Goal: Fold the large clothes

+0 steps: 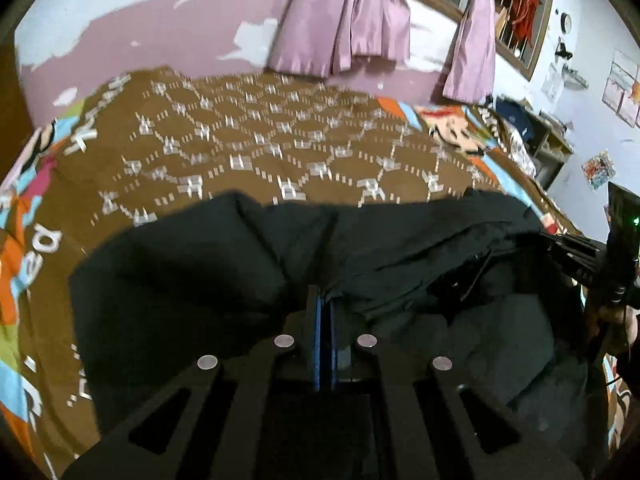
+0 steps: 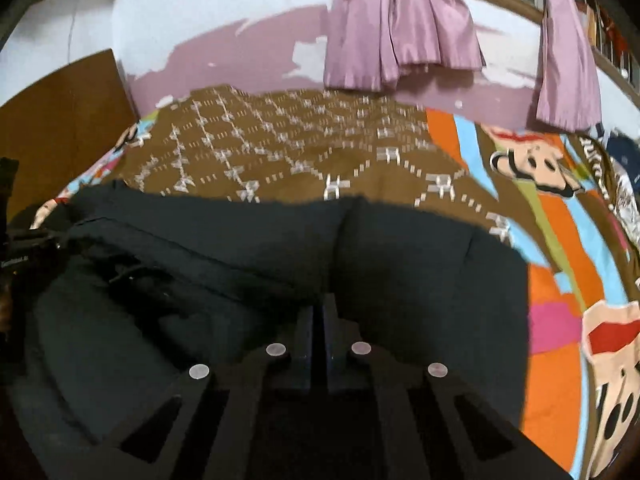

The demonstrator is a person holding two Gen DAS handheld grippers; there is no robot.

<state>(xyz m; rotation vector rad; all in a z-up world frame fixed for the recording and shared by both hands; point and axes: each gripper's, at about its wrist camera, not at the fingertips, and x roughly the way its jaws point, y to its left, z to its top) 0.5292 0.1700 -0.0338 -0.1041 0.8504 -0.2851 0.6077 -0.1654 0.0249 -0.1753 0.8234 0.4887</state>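
A large black garment (image 1: pixel 200 272) lies across the near part of the bed, its far edge bunched in a fold. My left gripper (image 1: pixel 325 300) is shut on the garment's edge, with cloth pinched between the blue pads. In the right wrist view the same black garment (image 2: pixel 420 264) fills the lower frame. My right gripper (image 2: pixel 319 304) is shut on its edge too. The right gripper shows at the right edge of the left wrist view (image 1: pixel 616 264), and the left gripper at the left edge of the right wrist view (image 2: pixel 16 240).
A brown patterned blanket (image 1: pixel 260 140) covers the bed over a colourful cartoon sheet (image 2: pixel 560 280). Purple curtains (image 1: pixel 344 28) hang on the wall behind. A shelf with clothes (image 1: pixel 532 136) stands at the far right. A brown wooden board (image 2: pixel 56 120) stands at the left.
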